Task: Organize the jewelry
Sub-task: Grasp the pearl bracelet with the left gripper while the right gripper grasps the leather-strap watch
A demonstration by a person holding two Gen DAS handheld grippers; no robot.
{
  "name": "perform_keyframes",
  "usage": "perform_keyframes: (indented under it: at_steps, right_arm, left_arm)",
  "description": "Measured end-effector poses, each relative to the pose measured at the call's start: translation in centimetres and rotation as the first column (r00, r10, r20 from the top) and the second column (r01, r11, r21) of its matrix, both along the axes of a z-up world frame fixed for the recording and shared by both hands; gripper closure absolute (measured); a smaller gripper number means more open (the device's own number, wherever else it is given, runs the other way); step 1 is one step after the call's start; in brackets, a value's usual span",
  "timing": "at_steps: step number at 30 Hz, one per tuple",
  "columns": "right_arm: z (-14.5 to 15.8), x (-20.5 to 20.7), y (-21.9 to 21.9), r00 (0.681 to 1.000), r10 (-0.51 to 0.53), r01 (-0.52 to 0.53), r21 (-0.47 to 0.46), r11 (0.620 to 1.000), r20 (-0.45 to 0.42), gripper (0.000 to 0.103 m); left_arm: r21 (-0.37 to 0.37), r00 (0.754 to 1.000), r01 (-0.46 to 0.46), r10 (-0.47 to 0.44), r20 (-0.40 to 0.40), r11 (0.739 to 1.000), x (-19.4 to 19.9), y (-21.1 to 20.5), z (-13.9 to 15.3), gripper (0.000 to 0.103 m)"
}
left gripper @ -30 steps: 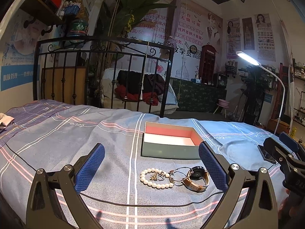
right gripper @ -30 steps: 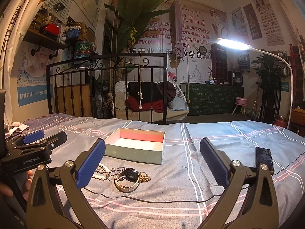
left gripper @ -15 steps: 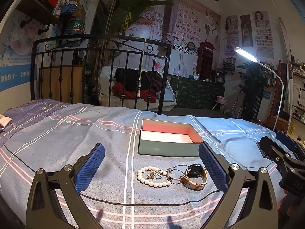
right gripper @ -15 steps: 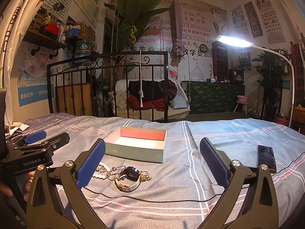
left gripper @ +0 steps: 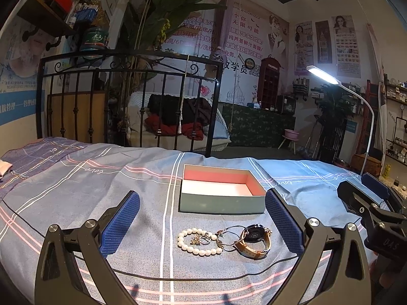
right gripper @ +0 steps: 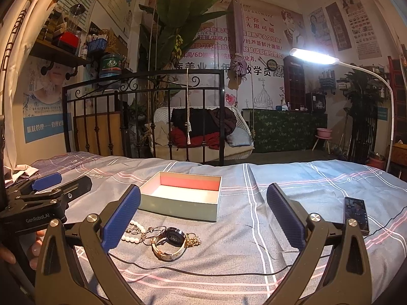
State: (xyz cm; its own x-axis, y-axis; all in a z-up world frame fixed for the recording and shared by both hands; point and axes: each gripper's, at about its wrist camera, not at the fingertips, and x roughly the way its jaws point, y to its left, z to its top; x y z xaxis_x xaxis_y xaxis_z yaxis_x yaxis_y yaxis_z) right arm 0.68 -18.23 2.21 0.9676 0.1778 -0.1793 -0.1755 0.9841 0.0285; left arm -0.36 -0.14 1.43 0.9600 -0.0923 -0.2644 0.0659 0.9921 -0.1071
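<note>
An open grey-green box [left gripper: 220, 192] with a pink and white inside sits on the striped bedspread; it also shows in the right wrist view [right gripper: 181, 198]. In front of it lies a pile of jewelry: a pearl bracelet [left gripper: 195, 243], thin bangles [left gripper: 227, 233] and a brown-strap watch [left gripper: 254, 240]. The watch [right gripper: 169, 242] and pearls [right gripper: 132, 233] also show in the right wrist view. My left gripper [left gripper: 202, 225] is open and empty, low over the jewelry. My right gripper [right gripper: 203, 218] is open and empty, to the right of the pile.
A black phone [right gripper: 356, 214] lies on the bed at the right. A black cable [left gripper: 203, 277] runs across the bedspread in front of the jewelry. A black iron bed frame [left gripper: 127, 96] stands behind. A lit floor lamp [right gripper: 315, 57] leans over the right side.
Both views have shifted slightly; the box and jewelry sit a little further left in the left wrist view. Both grippers stay open and nothing has been picked up.
</note>
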Motion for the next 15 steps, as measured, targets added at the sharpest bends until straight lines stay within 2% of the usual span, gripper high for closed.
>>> perform_keyframes:
  at_steps: [7,11,13,15]
  right_arm:
    - [0.0,1.3,0.2,1.0,0.011,-0.011,-0.017,1.0,-0.028,0.006]
    - [-0.9,3.8,0.2,0.983,0.064,-0.065,0.001,0.998,-0.174,0.006]
    - [-1.8,5.7,0.1,0.954,0.114,-0.111,0.029,0.993,-0.277,0.006]
    - [-2.8,7.0,0.0,0.94,0.107,-0.106,0.021,0.994,-0.324,0.006]
  left_arm:
    - [0.012,0.999,-0.014,0.015,-0.036,1.0,0.9,0.4,0.1,0.007]
    - [0.051,0.985,-0.002,0.011,-0.173,0.999,2.9,0.4,-1.0,0.007]
    - [0.077,0.96,0.021,0.002,-0.28,0.997,4.3,0.5,-2.0,0.007]
    - [0.1,0.936,0.015,0.021,-0.352,0.995,5.5,0.8,-3.0,0.007]
